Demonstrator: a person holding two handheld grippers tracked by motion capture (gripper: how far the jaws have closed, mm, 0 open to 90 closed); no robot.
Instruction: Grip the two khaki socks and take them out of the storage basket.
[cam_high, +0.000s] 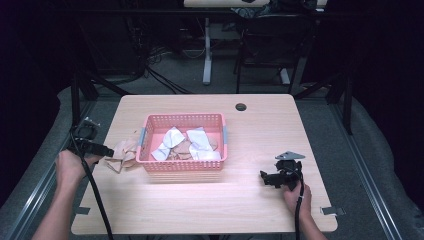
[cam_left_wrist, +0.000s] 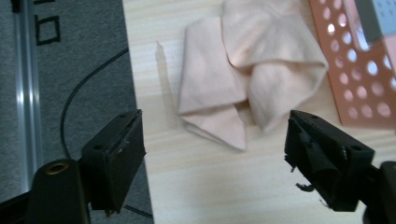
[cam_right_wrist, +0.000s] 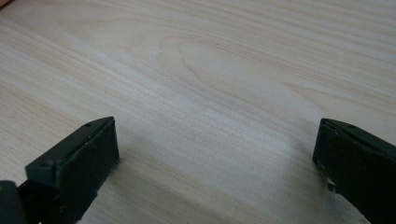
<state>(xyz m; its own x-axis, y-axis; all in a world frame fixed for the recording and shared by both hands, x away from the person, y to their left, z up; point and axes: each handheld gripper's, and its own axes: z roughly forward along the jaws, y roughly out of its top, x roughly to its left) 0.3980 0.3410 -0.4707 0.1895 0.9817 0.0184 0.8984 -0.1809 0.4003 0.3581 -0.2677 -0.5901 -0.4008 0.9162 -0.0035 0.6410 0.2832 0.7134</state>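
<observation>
sorting cloths at the desk (cam_high: 210, 200), with the beige cloth (cam_left_wrist: 243, 79) lying crumpled on the wood just at 9 o'clock of the pink basket (cam_high: 183, 165), touching its wall. left tool (cam_left_wrist: 212, 140) hovering short of that cloth, jaws wide, nothing between them. right tool (cam_right_wrist: 215, 154) resting near 4 o'clock of the basket, jaws wide over bare wood. probably between grasps: next calls for pushing the left tool forward over a raised fold and closing. holding in the basket several white cloths (cam_high: 200, 142) and some beige ones, loosely piled.
</observation>
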